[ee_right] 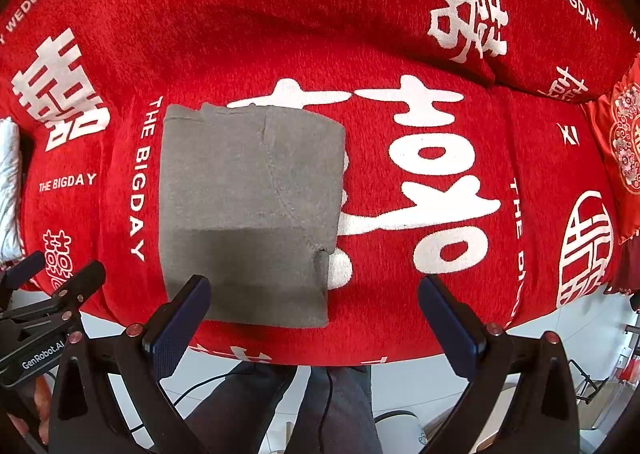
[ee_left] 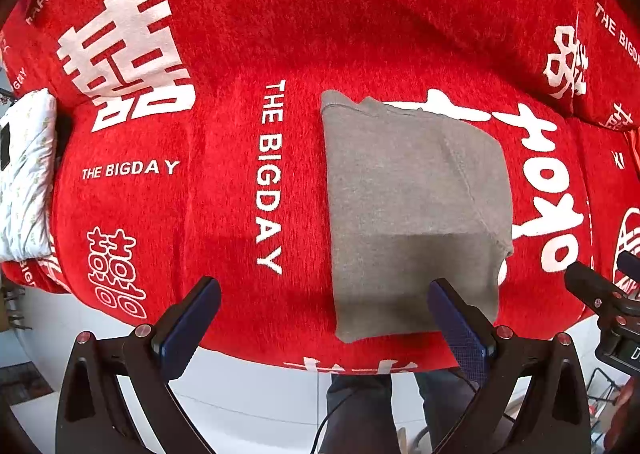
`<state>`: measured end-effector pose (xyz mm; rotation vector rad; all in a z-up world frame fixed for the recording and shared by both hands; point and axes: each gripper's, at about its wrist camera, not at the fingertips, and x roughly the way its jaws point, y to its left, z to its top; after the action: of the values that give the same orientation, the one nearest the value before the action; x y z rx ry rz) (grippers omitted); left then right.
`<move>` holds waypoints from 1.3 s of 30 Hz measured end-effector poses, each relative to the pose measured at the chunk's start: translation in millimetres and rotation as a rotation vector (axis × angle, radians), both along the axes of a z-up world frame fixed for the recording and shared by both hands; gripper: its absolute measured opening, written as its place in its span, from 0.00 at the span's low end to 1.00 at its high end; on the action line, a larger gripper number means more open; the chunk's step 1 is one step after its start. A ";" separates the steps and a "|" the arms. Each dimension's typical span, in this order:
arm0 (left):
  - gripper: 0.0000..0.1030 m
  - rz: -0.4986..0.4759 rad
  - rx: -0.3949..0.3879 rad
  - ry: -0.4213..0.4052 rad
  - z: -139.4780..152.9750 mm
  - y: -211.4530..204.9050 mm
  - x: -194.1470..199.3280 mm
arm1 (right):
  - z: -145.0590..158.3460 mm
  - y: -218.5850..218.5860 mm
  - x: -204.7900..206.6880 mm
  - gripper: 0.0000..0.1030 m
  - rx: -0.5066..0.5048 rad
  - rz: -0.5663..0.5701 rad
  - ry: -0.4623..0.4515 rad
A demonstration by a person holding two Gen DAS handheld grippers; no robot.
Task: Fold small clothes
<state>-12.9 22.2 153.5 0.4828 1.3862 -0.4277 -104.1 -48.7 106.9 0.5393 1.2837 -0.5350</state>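
Note:
A grey garment (ee_left: 412, 210) lies folded into a flat rectangle on the red printed cover (ee_left: 240, 34); the right wrist view has the same grey garment (ee_right: 248, 206) left of centre. My left gripper (ee_left: 324, 294) hovers open near the cover's front edge, its right finger over the garment's near edge, nothing between the fingers. My right gripper (ee_right: 314, 294) is open too, its left finger above the garment's near left corner. Each gripper appears at the side of the other's view: the right one (ee_left: 600, 286), the left one (ee_right: 56, 274).
The red cover (ee_right: 400, 34) with white lettering spans a sofa-like seat and backrest. A white patterned cushion (ee_left: 24, 174) sits at the far left, a red embroidered cushion (ee_right: 620, 142) at the far right. Below the front edge are a person's dark trouser legs (ee_right: 320, 406) and pale floor.

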 end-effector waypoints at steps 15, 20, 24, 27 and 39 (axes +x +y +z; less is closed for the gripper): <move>1.00 -0.017 -0.006 -0.005 3.4 -0.6 -2.5 | 0.0 0.5 0.1 1.00 0.006 0.003 0.000; 1.00 -0.031 0.002 -0.014 4.0 -1.4 -4.2 | 0.3 -0.5 0.4 1.00 0.005 0.006 0.000; 1.00 -0.033 0.003 -0.014 4.5 -1.2 -4.9 | 0.3 -0.7 0.3 1.00 0.007 0.006 0.001; 1.00 -0.033 0.002 -0.013 4.7 -1.2 -4.9 | 0.2 -0.4 -0.3 1.00 0.006 0.006 0.001; 1.00 -0.037 0.018 -0.046 6.2 -3.5 -5.6 | -0.4 -0.9 -0.3 1.00 0.007 0.011 0.002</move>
<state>-18.6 18.6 159.7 0.5312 1.3396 -0.4321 -104.4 -49.6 106.5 0.5372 1.2897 -0.5221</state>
